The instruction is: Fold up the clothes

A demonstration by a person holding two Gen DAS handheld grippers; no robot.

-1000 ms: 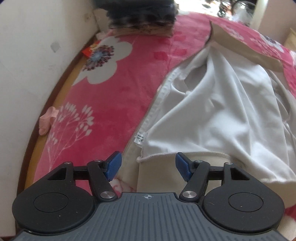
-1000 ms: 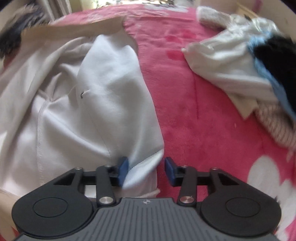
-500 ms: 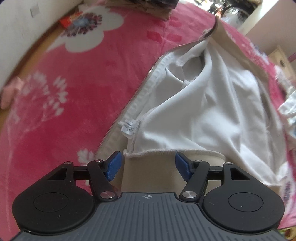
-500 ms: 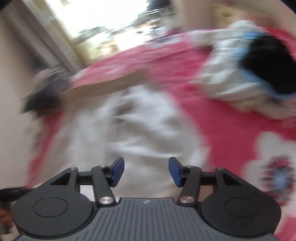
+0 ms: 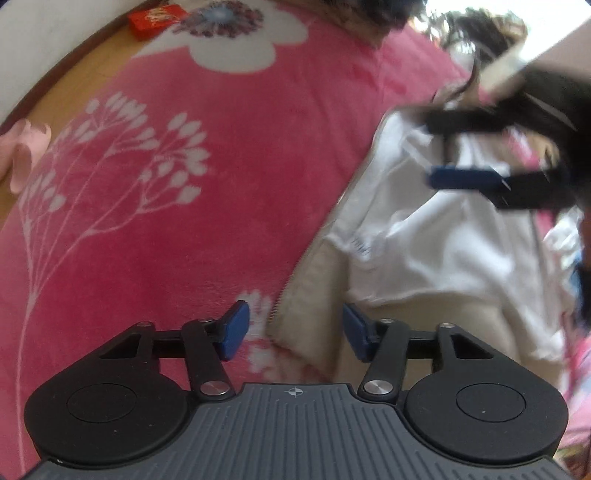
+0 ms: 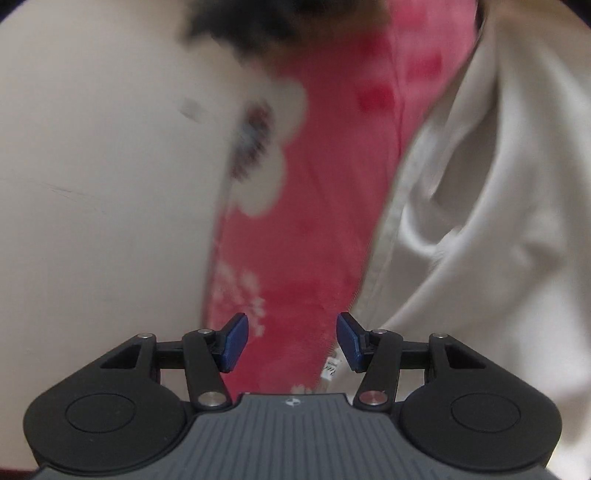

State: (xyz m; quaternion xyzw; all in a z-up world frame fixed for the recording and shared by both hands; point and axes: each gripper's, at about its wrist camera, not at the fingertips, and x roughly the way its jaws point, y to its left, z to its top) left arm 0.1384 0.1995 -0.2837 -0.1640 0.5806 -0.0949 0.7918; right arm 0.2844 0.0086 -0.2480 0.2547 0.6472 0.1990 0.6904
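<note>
Hovering wide-jawed, the left gripper (image 5: 293,334) framed the near hem of the cream zip-up jacket (image 5: 436,236) spread on the pink floral blanket (image 5: 184,166); the right gripper (image 6: 291,339), equally wide and empty, hung over its zipper edge. Both should pinch edges squarely before folding.

Jacket (image 5: 424,236): right side cut off by frame edge, label text unreadable. Dark pile (image 6: 266,22): blurred, unidentifiable. Right gripper (image 5: 436,151): smeared by blur.

A white jacket (image 5: 436,240) with beige outer shell lies open, lining up and rumpled, on the pink blanket's right side.
</note>
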